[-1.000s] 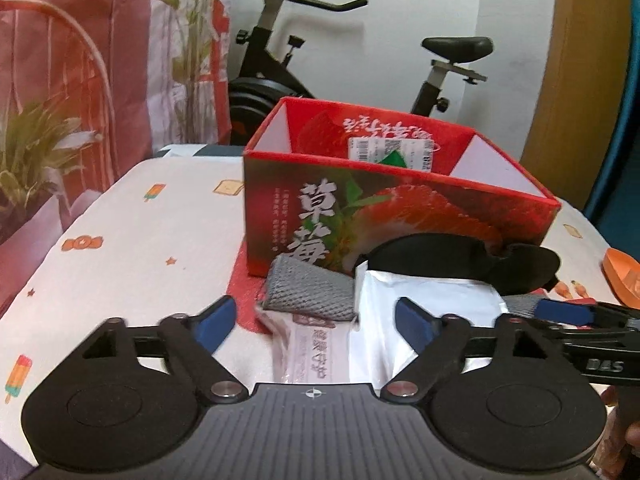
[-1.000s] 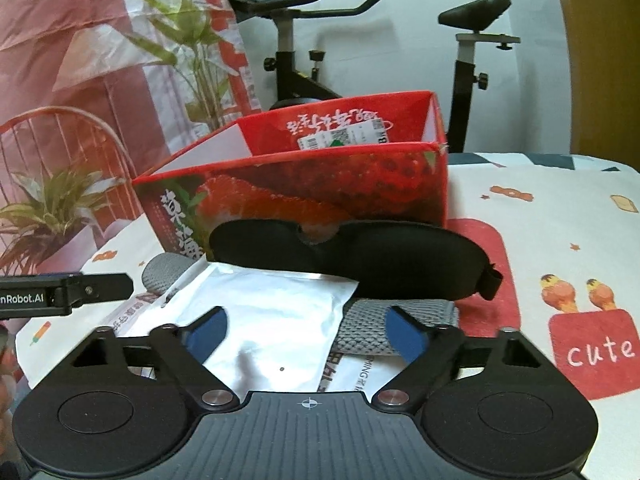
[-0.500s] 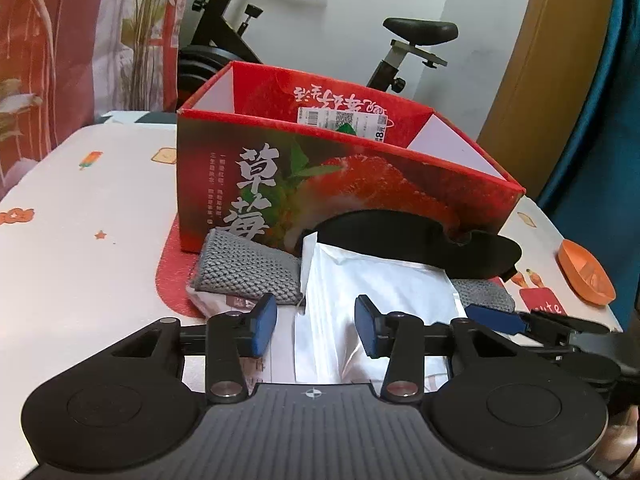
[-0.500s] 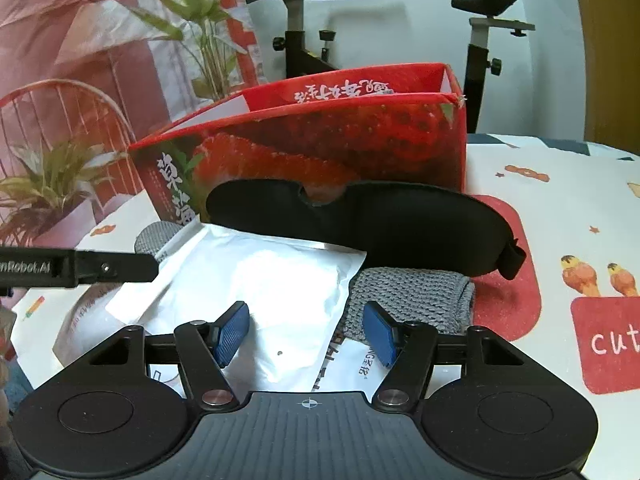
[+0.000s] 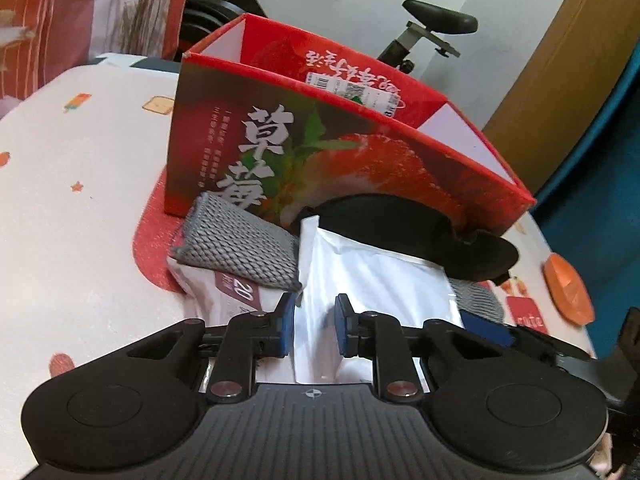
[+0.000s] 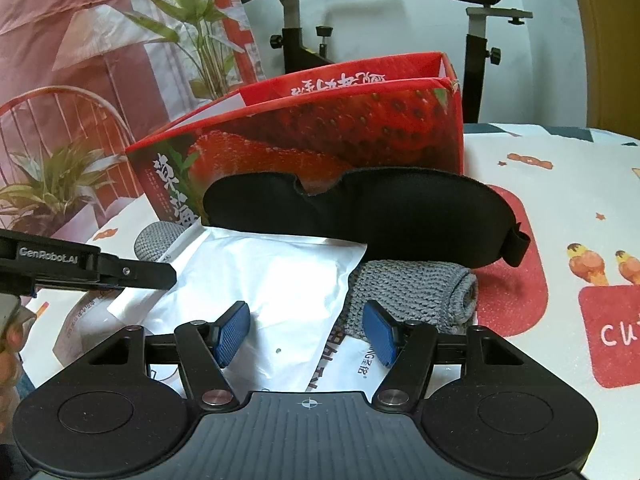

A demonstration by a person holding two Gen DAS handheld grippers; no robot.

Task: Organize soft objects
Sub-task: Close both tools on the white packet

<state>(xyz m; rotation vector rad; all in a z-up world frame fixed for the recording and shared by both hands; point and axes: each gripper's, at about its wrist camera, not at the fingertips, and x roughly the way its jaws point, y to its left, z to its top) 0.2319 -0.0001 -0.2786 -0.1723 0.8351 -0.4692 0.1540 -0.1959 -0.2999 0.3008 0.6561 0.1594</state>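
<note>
Left gripper (image 5: 311, 330) has its blue fingers (image 5: 285, 330) pulled in narrow around the near edge of the silver foil pouch (image 5: 372, 280). The pouch edge runs right up between the pads, and it looks pinched, though from this angle I can't swear both pads are actually pressing on it. Right gripper (image 6: 305, 334) is spread moderately wide with nothing between its fingers, hovering low over the pouch (image 6: 256, 280) and the printed white packet (image 6: 348, 364) under it.

The whole pile of soft stuff sits on the bench (image 5: 72, 208) directly in front of the red strawberry box (image 5: 320, 152). The black sleep mask (image 6: 360, 216) leans against the box's front wall, and its lower edge overlaps the far end of the pouch. A grey knitted cloth (image 5: 236, 248) lies to the left of the pouch, on top of a white packet with "20" on it (image 5: 232, 292). In the right wrist view there's a grey knitted roll (image 6: 412, 292) poking out from under the mask, just beside the right finger. Could be the same cloth or a second one, hard to say.

The box is open at the top with a shipping label (image 5: 352, 92) stuck on the inside of the back wall. An orange dish (image 5: 566, 288) sits off near the bench edge. An exercise bike (image 6: 484, 16) stands behind everything.
</note>
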